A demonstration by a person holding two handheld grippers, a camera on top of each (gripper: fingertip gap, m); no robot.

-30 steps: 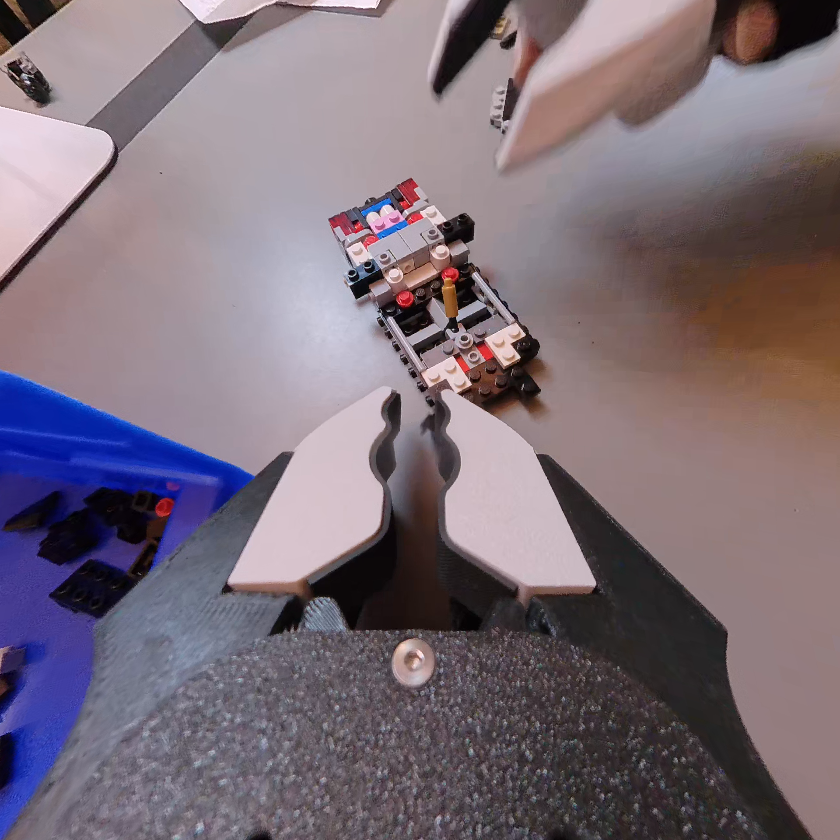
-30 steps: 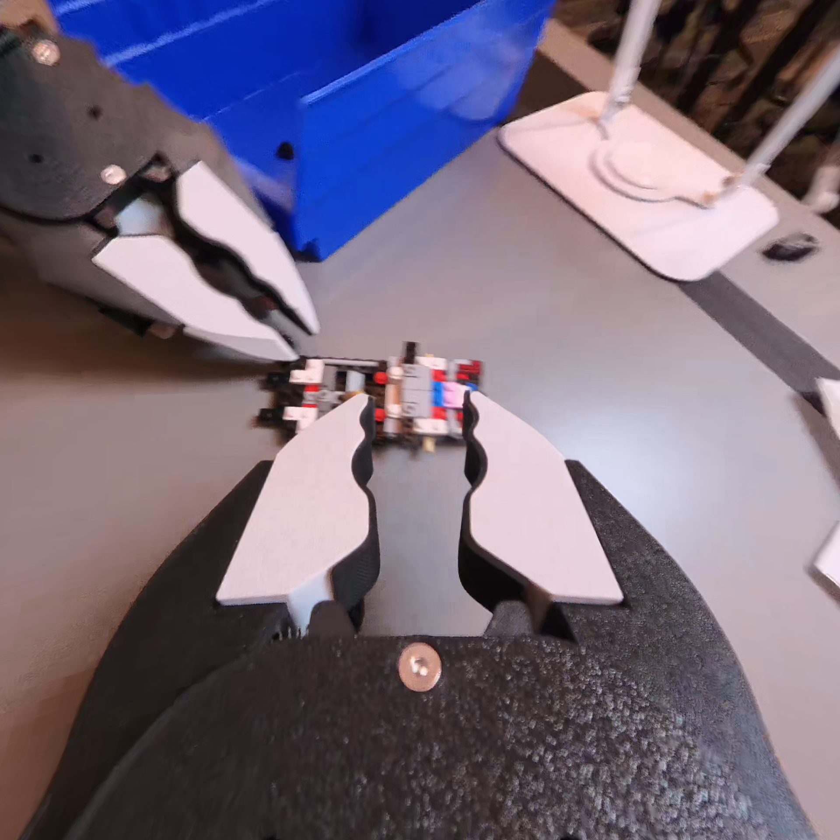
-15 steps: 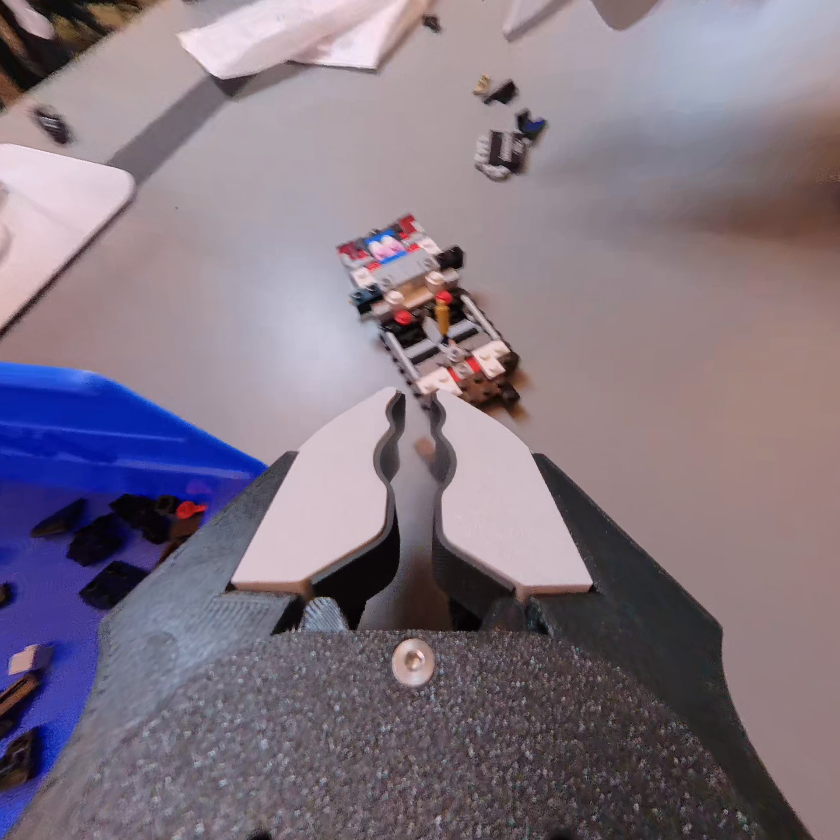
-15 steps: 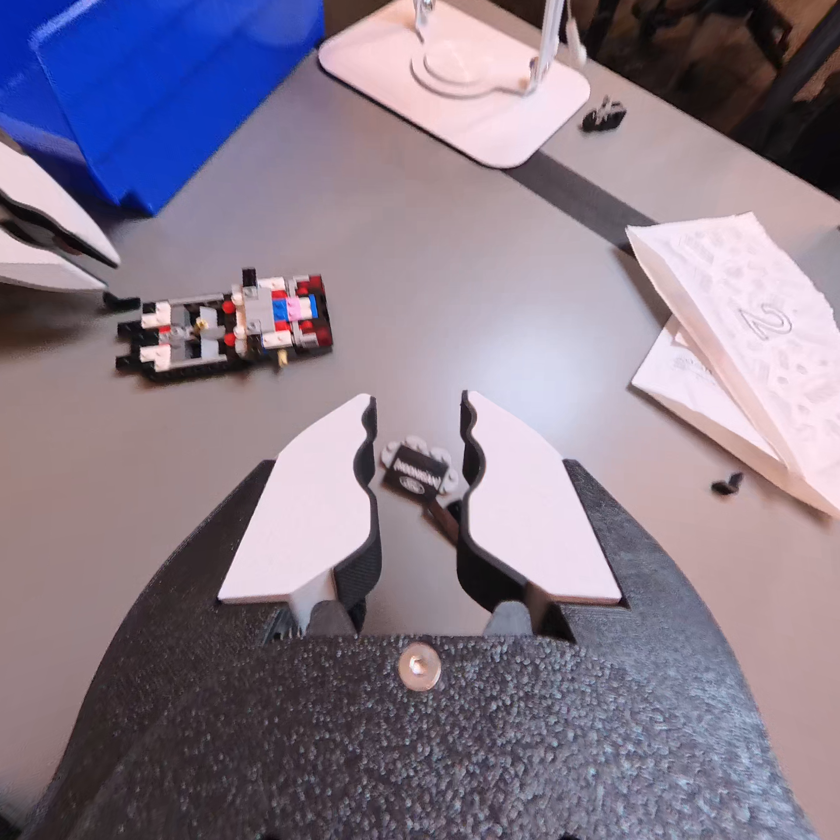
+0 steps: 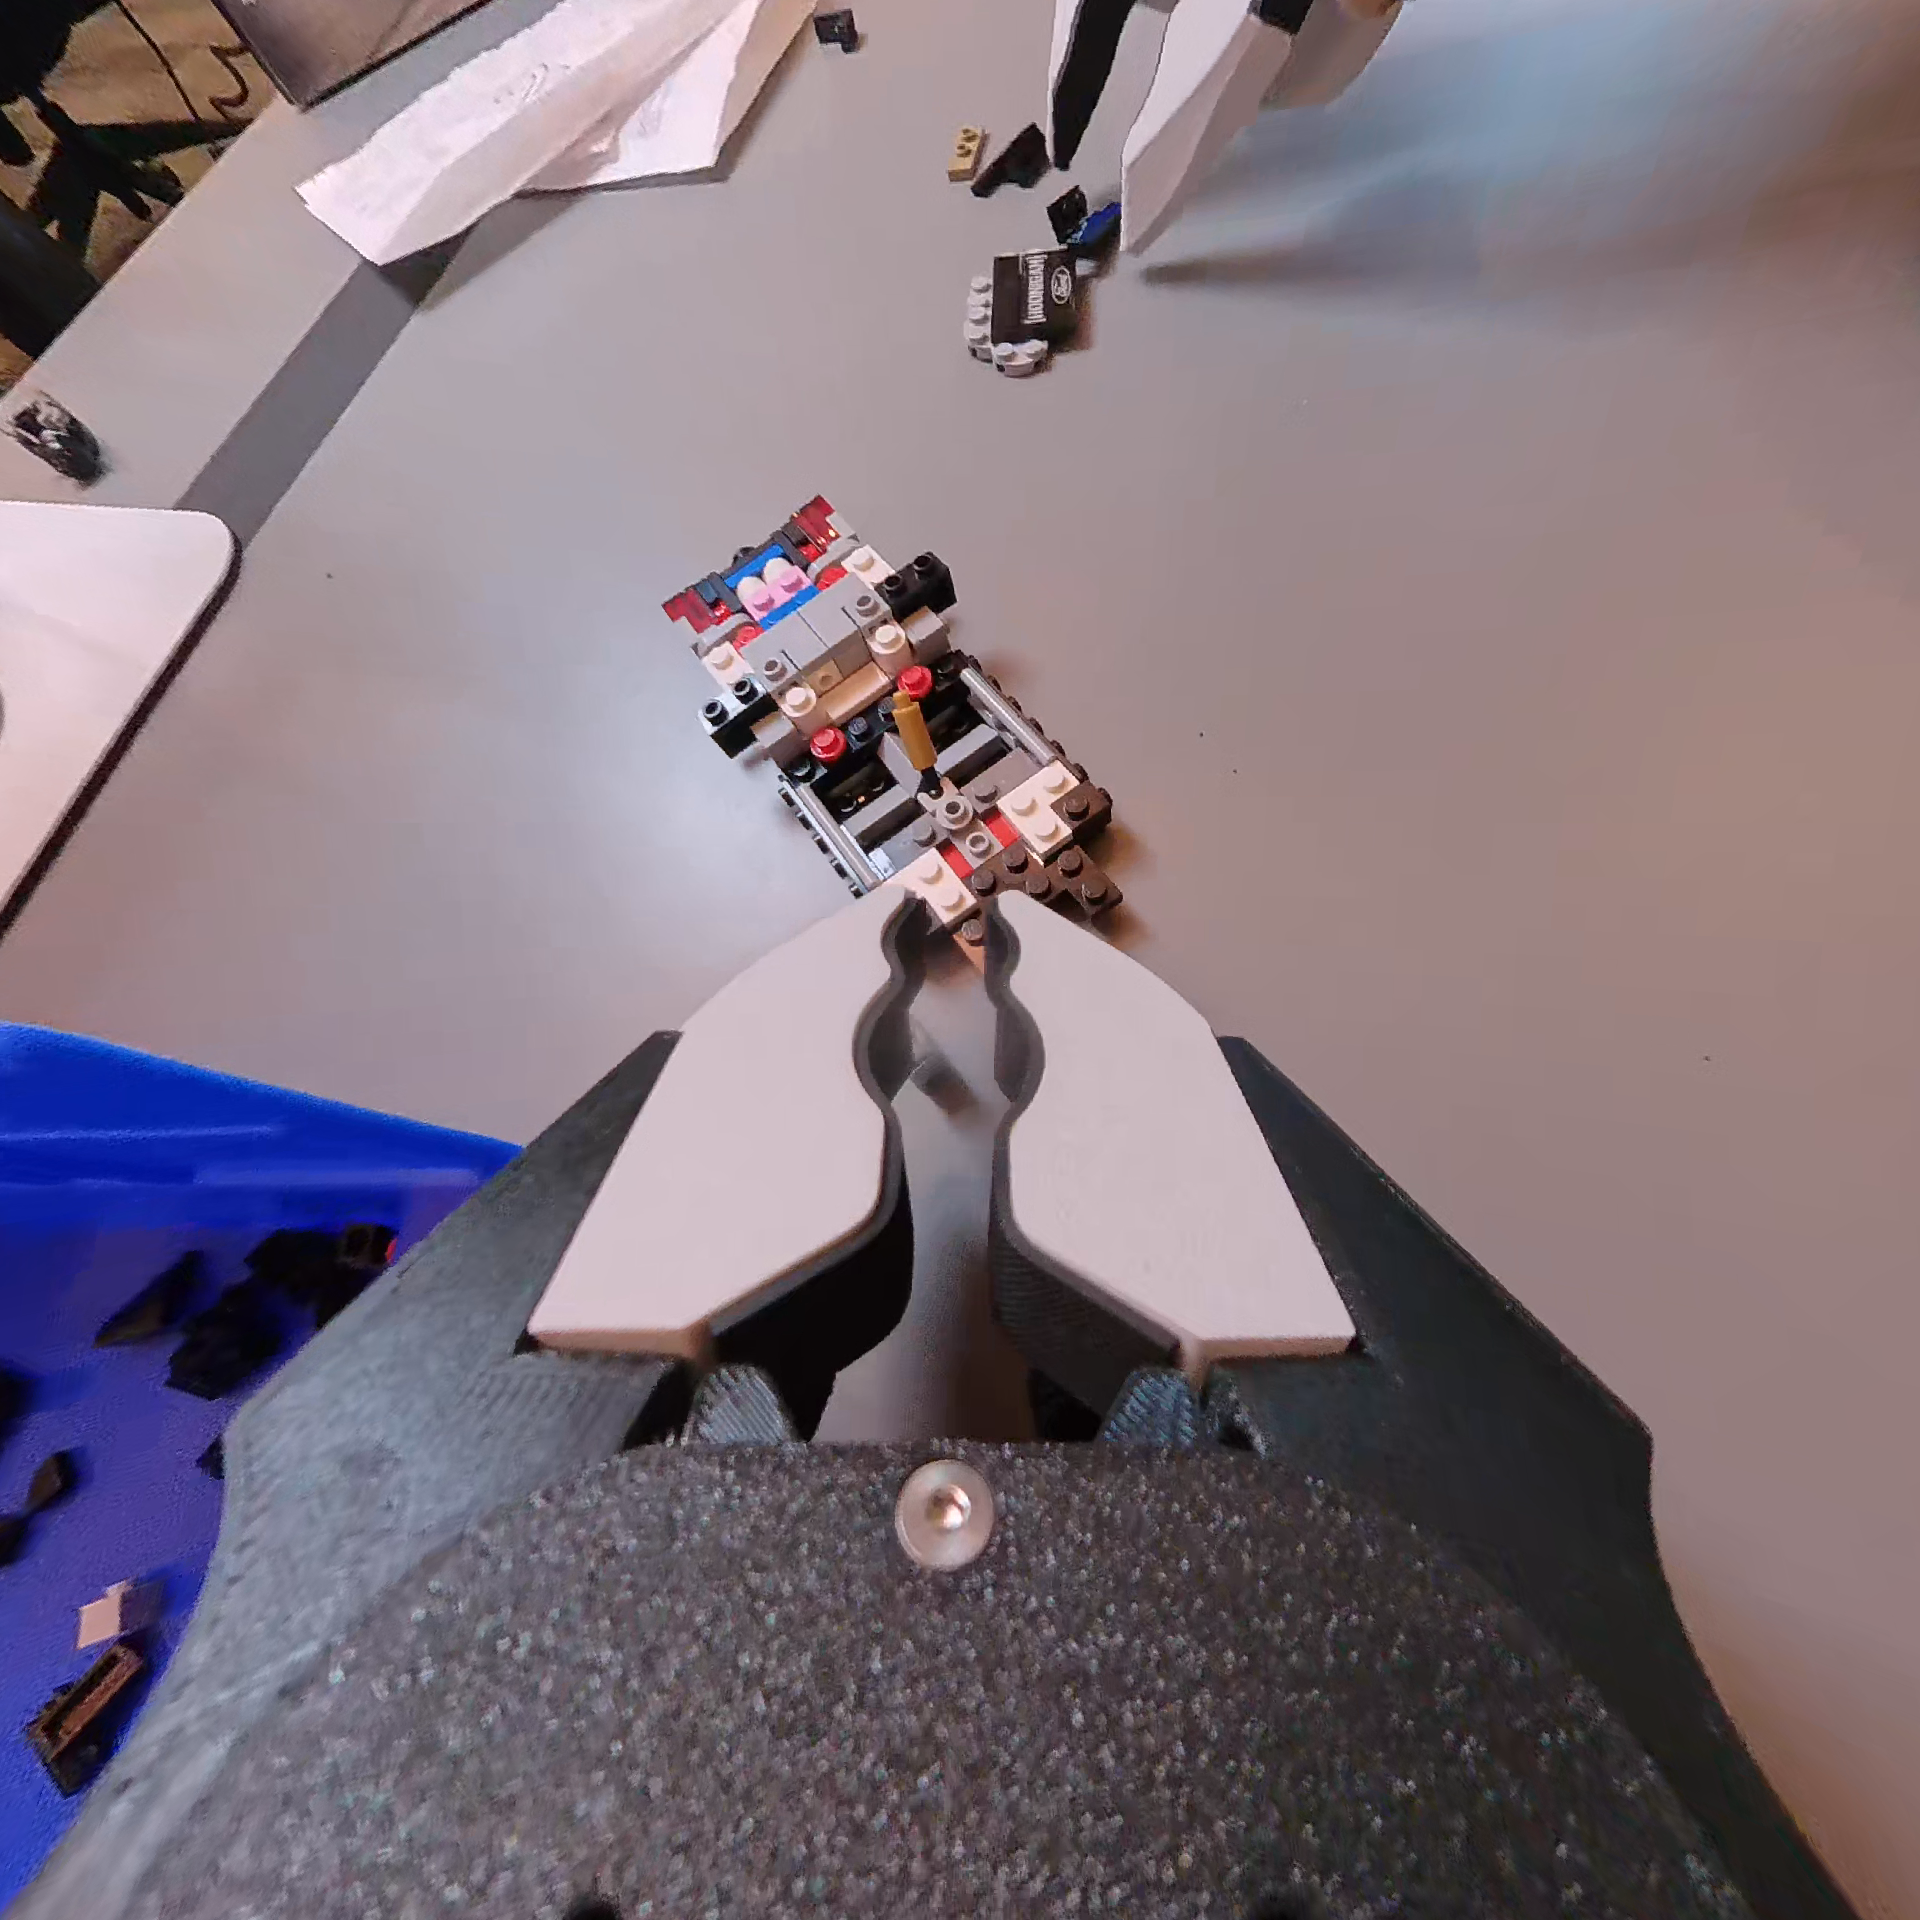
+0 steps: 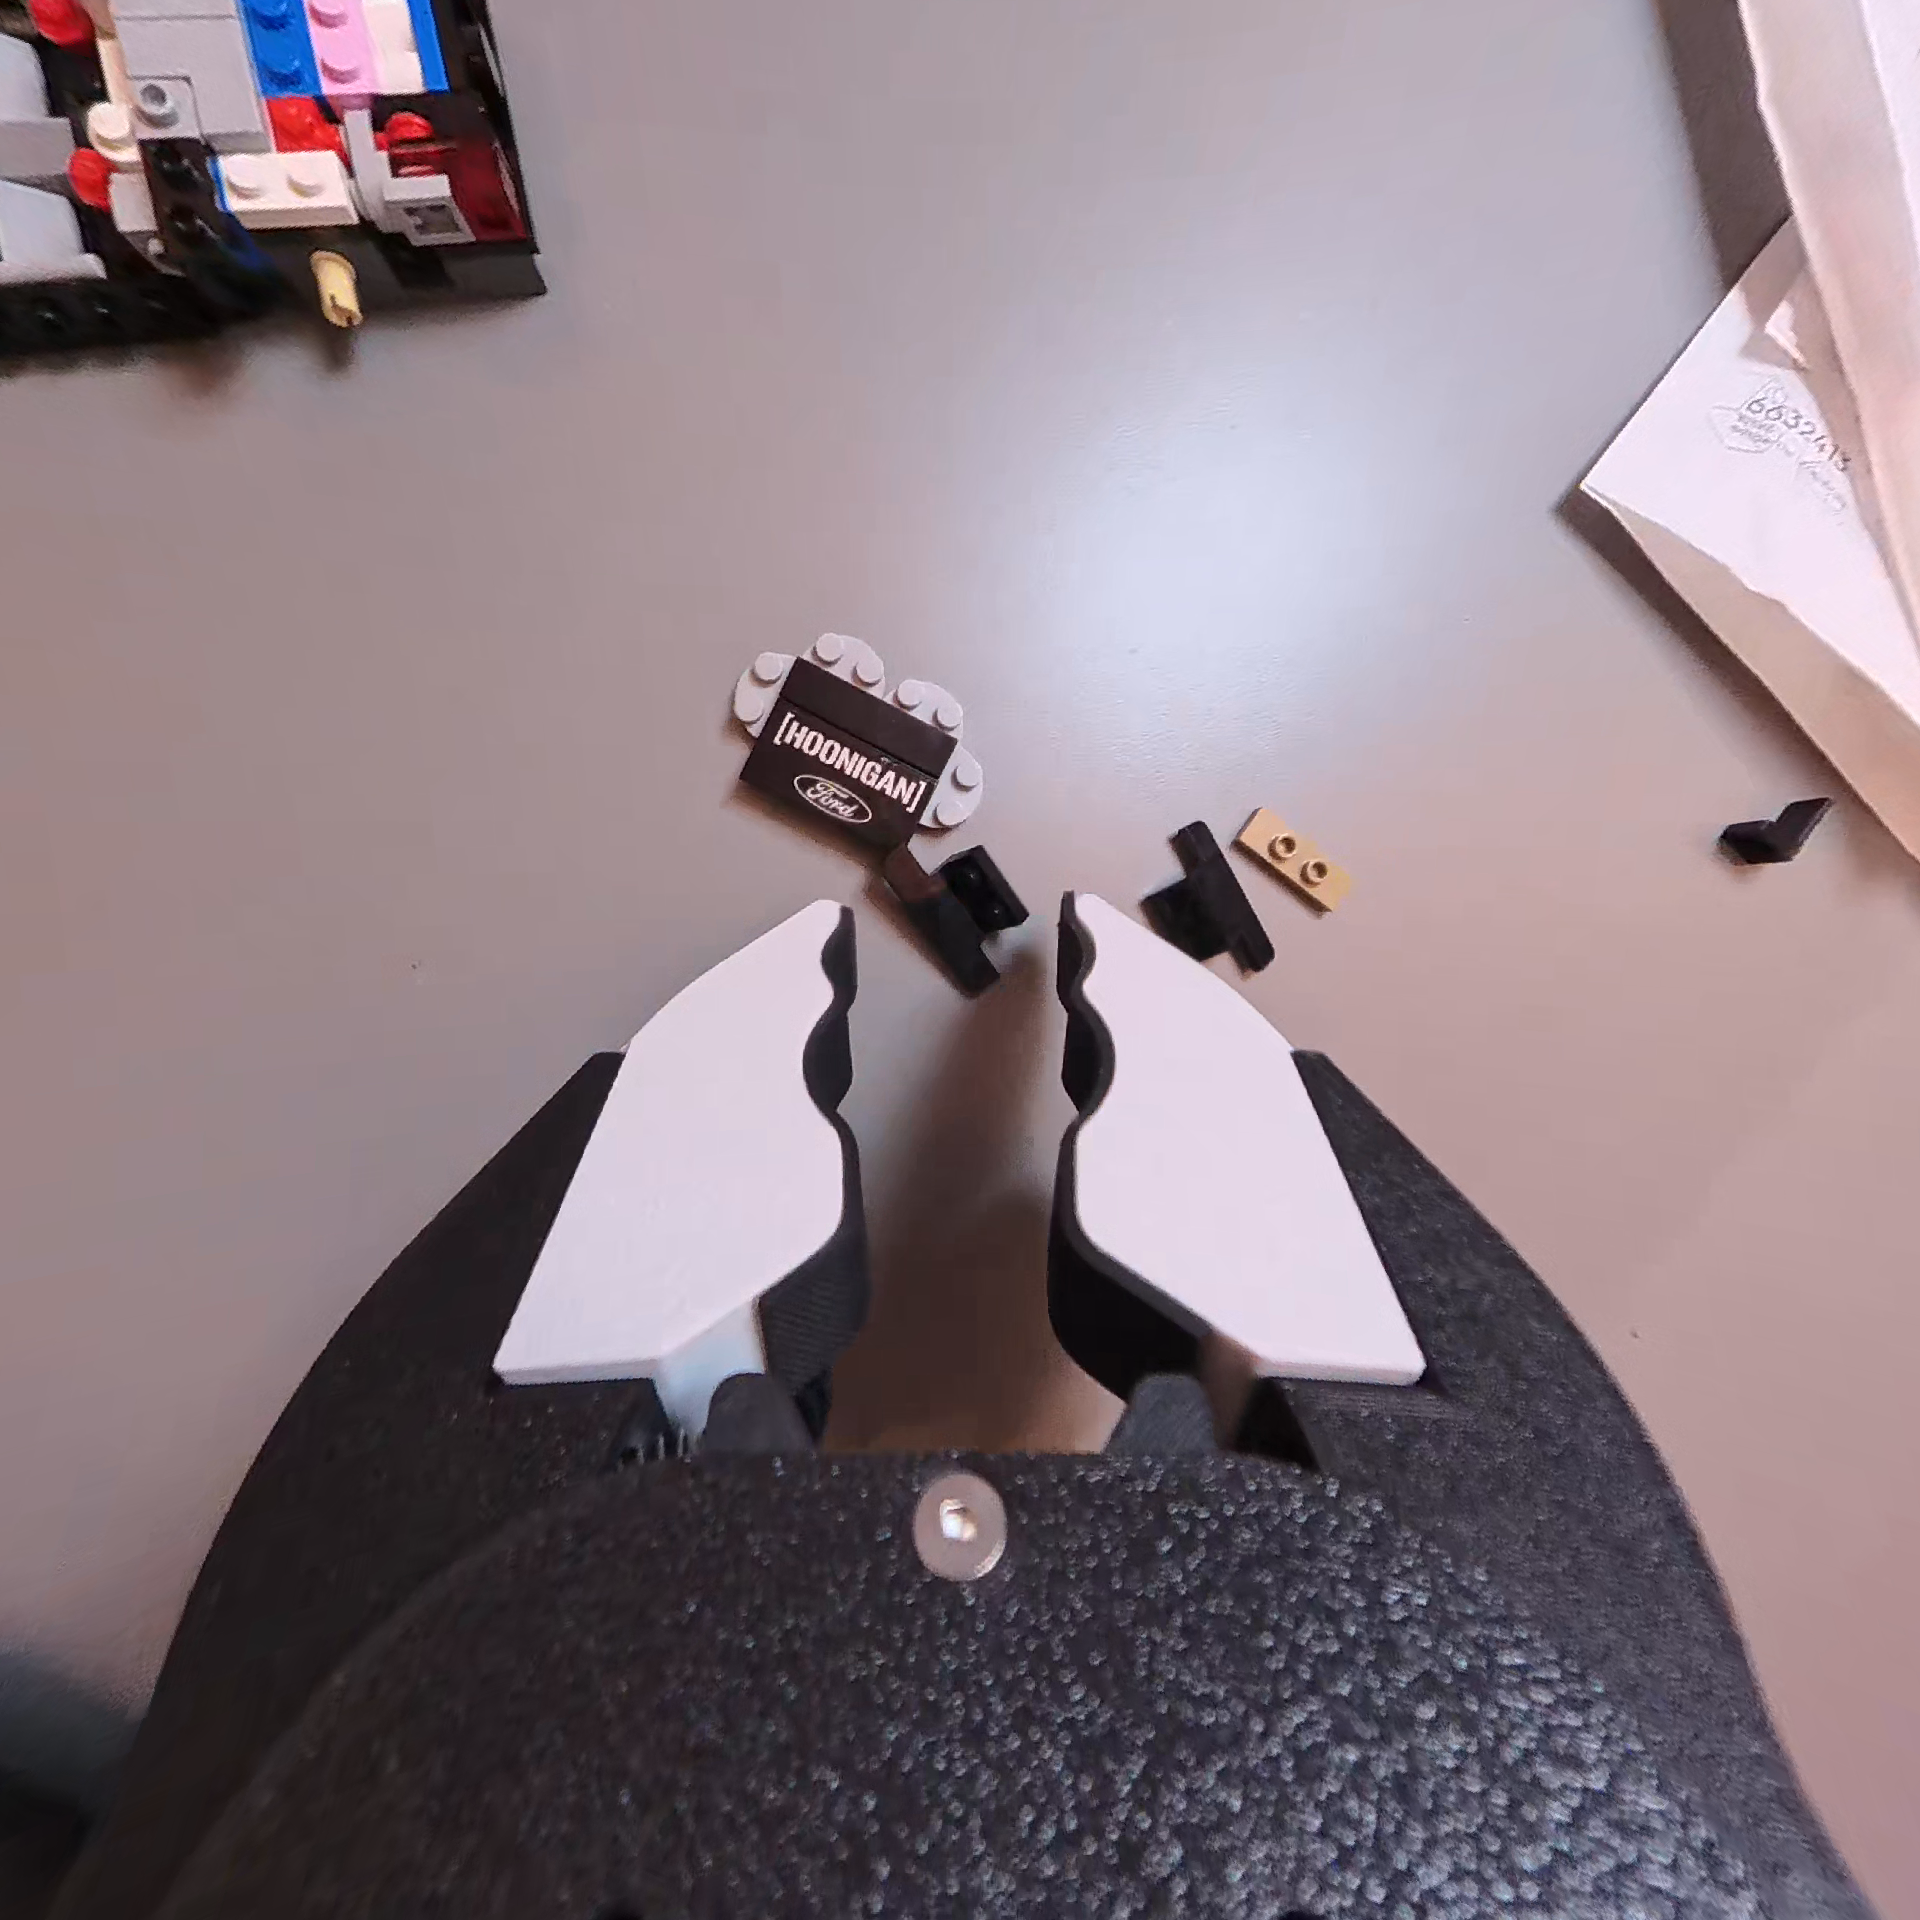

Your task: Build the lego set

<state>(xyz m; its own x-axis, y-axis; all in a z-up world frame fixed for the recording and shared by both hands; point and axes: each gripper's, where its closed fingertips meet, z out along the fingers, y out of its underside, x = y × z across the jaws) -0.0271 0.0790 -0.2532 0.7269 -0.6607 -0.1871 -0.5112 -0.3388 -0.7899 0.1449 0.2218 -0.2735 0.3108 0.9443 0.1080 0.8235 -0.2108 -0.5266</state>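
A partly built brick car [image 5: 883, 717] lies on the grey table; its rear also shows in the right wrist view [image 6: 260, 156]. My left gripper [image 5: 961, 920] is nearly shut, with its tips at the car's near white corner. A small dark piece [image 5: 935, 1075] shows blurred between its fingers. My right gripper [image 6: 956, 914] is open and low over loose pieces, and it also shows far off in the left wrist view [image 5: 1101, 197]. A small black piece [image 6: 966, 914] lies between its tips. A printed black tile on a grey plate [image 6: 847, 758] lies just beyond.
Another black piece [image 6: 1210, 914], a tan plate [image 6: 1294, 862] and a black bit [image 6: 1771, 836] lie to the right. White paper bags [image 6: 1818, 416] lie at the far right. A blue bin [image 5: 156, 1195] with dark pieces stands at my left, beside a white base [image 5: 94, 644]. The gap from one gripper's tips to the other's is roughly 25 cm.
My right gripper left the car, swung over to the loose pieces and came down close to them. My left gripper moved forward to the car's near end, its gap unchanged.
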